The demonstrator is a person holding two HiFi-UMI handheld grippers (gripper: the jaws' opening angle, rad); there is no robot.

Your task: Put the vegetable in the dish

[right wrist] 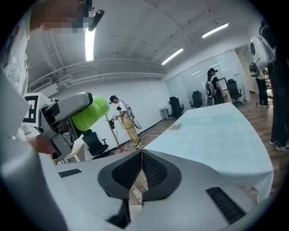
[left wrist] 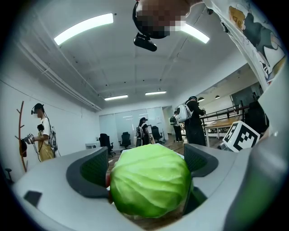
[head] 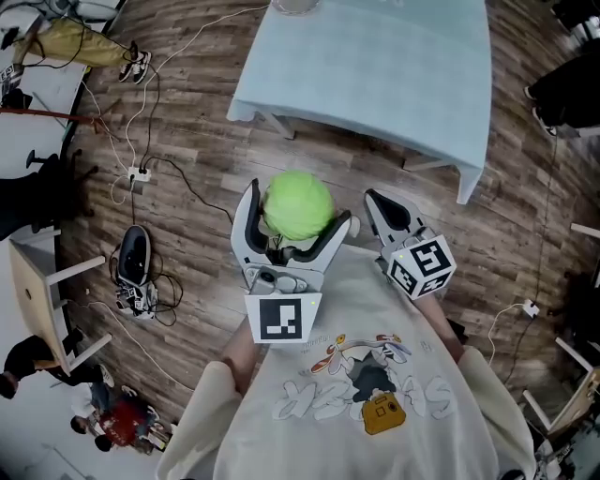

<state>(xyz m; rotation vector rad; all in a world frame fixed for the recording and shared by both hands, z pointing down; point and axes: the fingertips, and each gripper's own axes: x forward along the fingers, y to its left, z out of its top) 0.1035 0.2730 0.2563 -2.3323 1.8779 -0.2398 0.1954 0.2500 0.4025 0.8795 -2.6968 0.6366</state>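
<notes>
A round green cabbage [head: 298, 204] is gripped between the jaws of my left gripper [head: 298, 210], held up in front of my chest above the wooden floor. From the left gripper view the cabbage [left wrist: 149, 182] fills the gap between both dark pads [left wrist: 90, 173]. My right gripper [head: 375, 202] hovers just right of it, shut and empty, its pads [right wrist: 156, 170] pressed together. A small clear dish [right wrist: 175, 126] sits on the light-blue table [right wrist: 216, 135]; in the head view the dish [head: 295, 5] is at the table's far edge.
The blue-clothed table [head: 375, 66] stands ahead of me, its near edge and legs facing me. Cables and a power strip [head: 141, 173] lie on the floor at left, with a black object [head: 133, 261] and a wooden stool [head: 37, 300]. Other people stand around the room.
</notes>
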